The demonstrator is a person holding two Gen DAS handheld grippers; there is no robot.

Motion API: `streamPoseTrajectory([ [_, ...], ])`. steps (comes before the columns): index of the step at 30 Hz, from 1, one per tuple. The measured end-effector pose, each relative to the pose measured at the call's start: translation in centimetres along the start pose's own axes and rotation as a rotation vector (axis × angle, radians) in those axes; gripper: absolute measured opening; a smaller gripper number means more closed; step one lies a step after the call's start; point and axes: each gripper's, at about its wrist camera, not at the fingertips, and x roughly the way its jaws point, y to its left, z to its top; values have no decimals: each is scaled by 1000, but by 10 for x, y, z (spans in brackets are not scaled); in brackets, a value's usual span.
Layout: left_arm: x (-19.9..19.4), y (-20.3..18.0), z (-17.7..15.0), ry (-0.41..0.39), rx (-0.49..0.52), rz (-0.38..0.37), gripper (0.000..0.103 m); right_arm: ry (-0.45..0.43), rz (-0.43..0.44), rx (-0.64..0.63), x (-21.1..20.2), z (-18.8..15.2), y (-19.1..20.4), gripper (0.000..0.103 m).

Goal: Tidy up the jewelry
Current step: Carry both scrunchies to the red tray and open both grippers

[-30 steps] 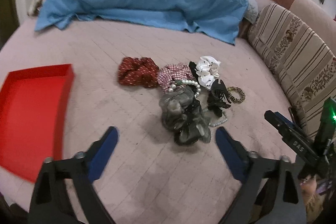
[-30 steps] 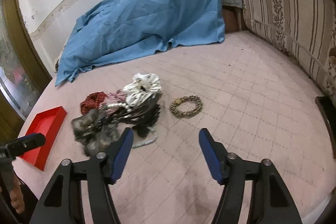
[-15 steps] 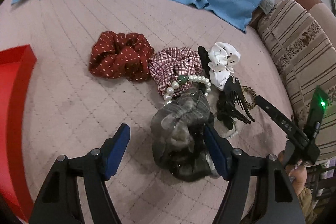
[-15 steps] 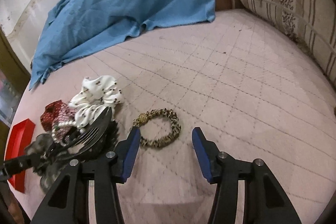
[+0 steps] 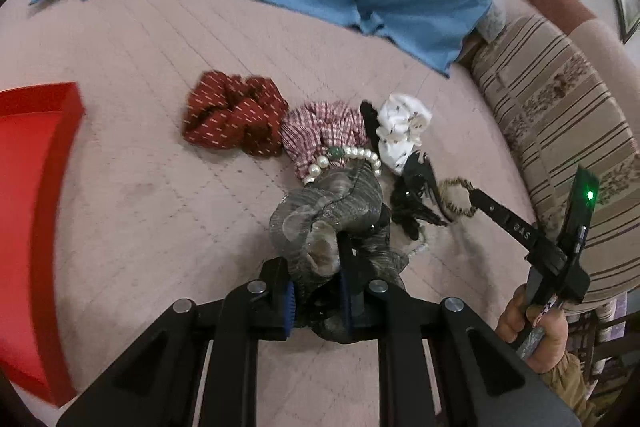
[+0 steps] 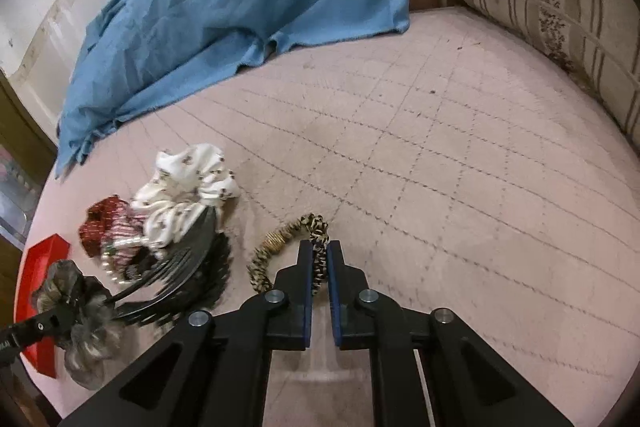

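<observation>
Left hand-held gripper [image 5: 318,293]: jaws closing, pads already pinching the grey scrunchie [image 5: 332,211] at the near edge of the pile on the bed [image 5: 140,167]. Risk: the pearl bracelet [image 5: 344,159] lies touching that scrunchie's far side and the black hair claw [image 5: 416,187] sits just beside it; a lift may drag either along or scatter them.

Right hand-held gripper [image 6: 319,267]: closed on the leopard-print hair tie [image 6: 280,247], clamped on one thin strand. Risk: the elastic slips free.

Red tray [image 5: 28,219] lies well apart, left; a drop in transit is possible.
</observation>
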Motion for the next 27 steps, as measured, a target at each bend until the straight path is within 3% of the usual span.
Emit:
streamPoseTrajectory([
  [7,-56,45,-4,-114,-53,30,16,-71,52,-45,-55,-1,31,7],
  [12,-85,101,-2,-171,-149,67,17,-86,110,-141,-79,0,84,7],
  [19,-110,177,14,-242,-238,157,17,-42,213,-299,-80,-8,184,8],
  [27,-120,267,42,-258,-332,313,17,69,343,-459,-43,-26,321,8],
])
